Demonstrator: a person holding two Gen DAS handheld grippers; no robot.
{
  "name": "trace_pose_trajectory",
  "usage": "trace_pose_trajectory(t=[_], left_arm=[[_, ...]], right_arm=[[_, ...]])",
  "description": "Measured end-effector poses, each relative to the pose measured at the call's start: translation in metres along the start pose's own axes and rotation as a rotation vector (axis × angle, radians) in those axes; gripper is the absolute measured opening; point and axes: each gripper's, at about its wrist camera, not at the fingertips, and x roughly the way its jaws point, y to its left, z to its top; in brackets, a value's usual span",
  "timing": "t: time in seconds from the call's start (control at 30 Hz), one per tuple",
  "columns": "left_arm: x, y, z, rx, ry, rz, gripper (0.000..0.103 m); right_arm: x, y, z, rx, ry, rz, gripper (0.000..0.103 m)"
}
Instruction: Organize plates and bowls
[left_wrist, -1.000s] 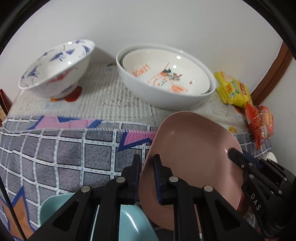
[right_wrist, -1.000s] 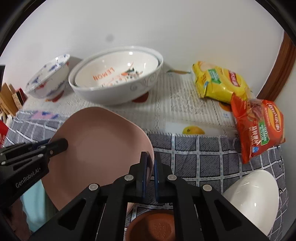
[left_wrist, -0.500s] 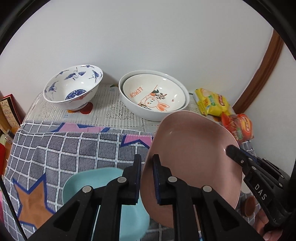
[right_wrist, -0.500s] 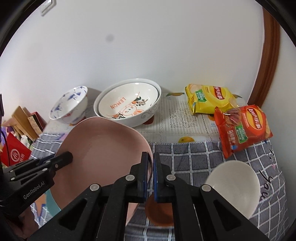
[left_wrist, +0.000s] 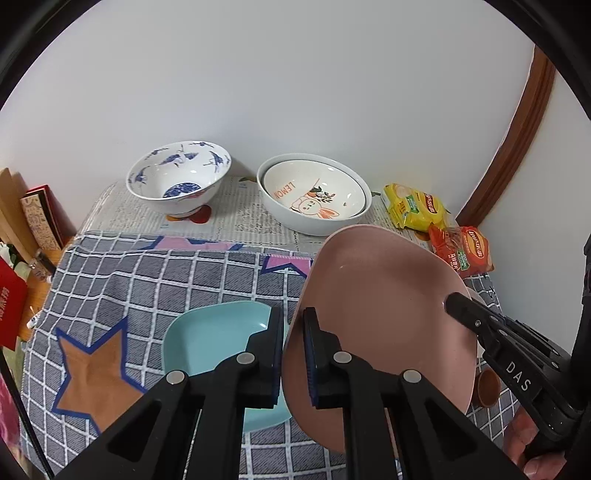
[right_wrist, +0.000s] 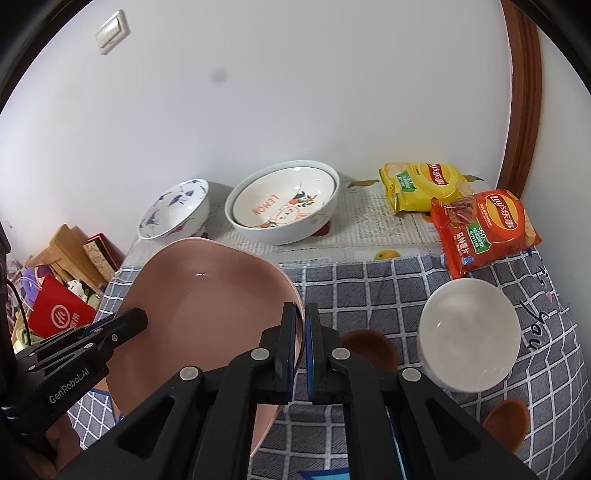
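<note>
A pink plate (left_wrist: 380, 306) is held in the air between both grippers, above the table. My left gripper (left_wrist: 293, 332) is shut on its left rim. My right gripper (right_wrist: 300, 325) is shut on its right rim; the plate also shows in the right wrist view (right_wrist: 207, 306). Under it on the checked cloth lies a light blue plate (left_wrist: 210, 339). At the back stand a blue-patterned bowl (left_wrist: 179, 177) and two nested white bowls (left_wrist: 314, 194), the inner one with a LEMON print. A white bowl (right_wrist: 469, 332) sits at the right.
Two small brown dishes (right_wrist: 369, 347) (right_wrist: 504, 424) lie near the white bowl. A yellow chip bag (right_wrist: 421, 186) and a red chip bag (right_wrist: 484, 229) lie at the back right. Books and a red box (right_wrist: 59, 314) stand off the table's left edge.
Both grippers have risen and pulled back with the pink plate. The table now looks lower and farther, and the light blue plate below shows in full.
</note>
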Motion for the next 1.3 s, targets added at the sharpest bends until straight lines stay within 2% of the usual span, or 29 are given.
trace_pose_trajectory(t=[0.27,0.73,1.03,1.3], left_arm=[[-0.013,0.017,-0.01,-0.018,-0.012,0.008,0.011],[-0.009,0.041,-0.019,-0.045,0.003,0.009,0.011],[0.004,0.058,-0.026,-0.071,0.026,0.017,0.011],[0.031,0.081,-0.038,-0.104,0.087,0.044,0.011]], right_arm=[[-0.008,0.02,-0.007,-0.017,-0.011,0.012,0.005],[0.007,0.039,-0.013,-0.039,0.012,0.013,0.005],[0.024,0.051,-0.018,-0.054,0.04,0.013,0.005],[0.057,0.062,-0.028,-0.074,0.103,0.027,0.005]])
